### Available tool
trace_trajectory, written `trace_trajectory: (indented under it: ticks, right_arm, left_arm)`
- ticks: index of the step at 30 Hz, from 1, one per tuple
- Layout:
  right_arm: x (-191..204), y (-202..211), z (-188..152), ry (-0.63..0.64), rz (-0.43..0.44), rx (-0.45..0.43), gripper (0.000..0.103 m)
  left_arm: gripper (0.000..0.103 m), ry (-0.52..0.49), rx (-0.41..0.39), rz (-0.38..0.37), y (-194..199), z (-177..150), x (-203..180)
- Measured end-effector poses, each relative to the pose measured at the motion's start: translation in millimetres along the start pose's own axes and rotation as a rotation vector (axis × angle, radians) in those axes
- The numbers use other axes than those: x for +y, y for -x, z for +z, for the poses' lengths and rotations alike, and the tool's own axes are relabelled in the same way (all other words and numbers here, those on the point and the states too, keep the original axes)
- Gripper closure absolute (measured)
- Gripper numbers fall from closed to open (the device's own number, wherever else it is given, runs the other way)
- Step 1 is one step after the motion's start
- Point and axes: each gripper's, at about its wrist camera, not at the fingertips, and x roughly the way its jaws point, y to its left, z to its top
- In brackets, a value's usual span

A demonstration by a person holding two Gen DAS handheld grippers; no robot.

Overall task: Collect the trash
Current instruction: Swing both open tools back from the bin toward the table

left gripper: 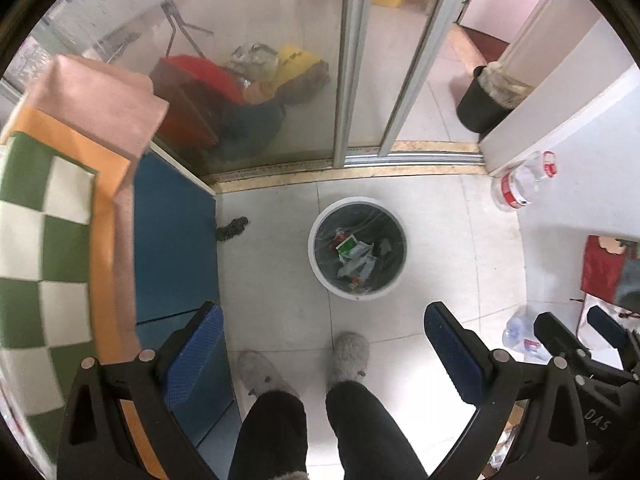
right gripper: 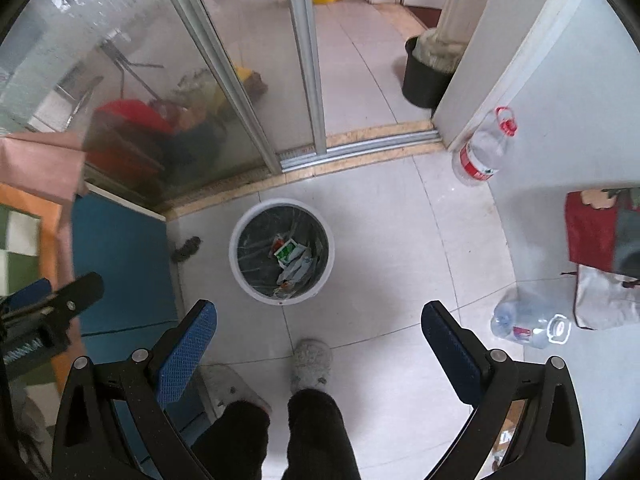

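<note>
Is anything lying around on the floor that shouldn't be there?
Yes. A clear plastic bottle lies on its side on the floor tiles, right of the white bin. A small dark clump sits on the floor left of the bin. Both grippers, left and right, hold nothing.

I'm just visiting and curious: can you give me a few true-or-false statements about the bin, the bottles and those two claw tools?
1. The white bin has wrappers in it. True.
2. The left gripper clamps a bottle. False: its jaws are apart and empty.
3. One clear bottle lies on its side on the floor. True.
4. The right gripper is closed. False: it is open, holding nothing.
5. The black bin stands beyond the door track. True.
</note>
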Motion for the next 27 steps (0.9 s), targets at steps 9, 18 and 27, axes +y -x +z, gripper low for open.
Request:
trace_trajectory:
  ticks: [9, 18, 27]
  right_arm:
    - [2, 113, -4, -0.001, 0.092, -0.054, 0.000]
    - [126, 155, 29, 0.193, 0.285, -0.031, 0.000]
    - [391, 173, 30, 0.604, 0.413, -0.025, 0.000]
  left_arm:
    - [0.000, 0.055, -0.105, -0.012, 109, -11, 15]
    - [0.000, 0.313, -0.307, 0.134, 194, -6, 144]
    - [0.000, 0.602, -0.211, 0.418, 202, -62, 370]
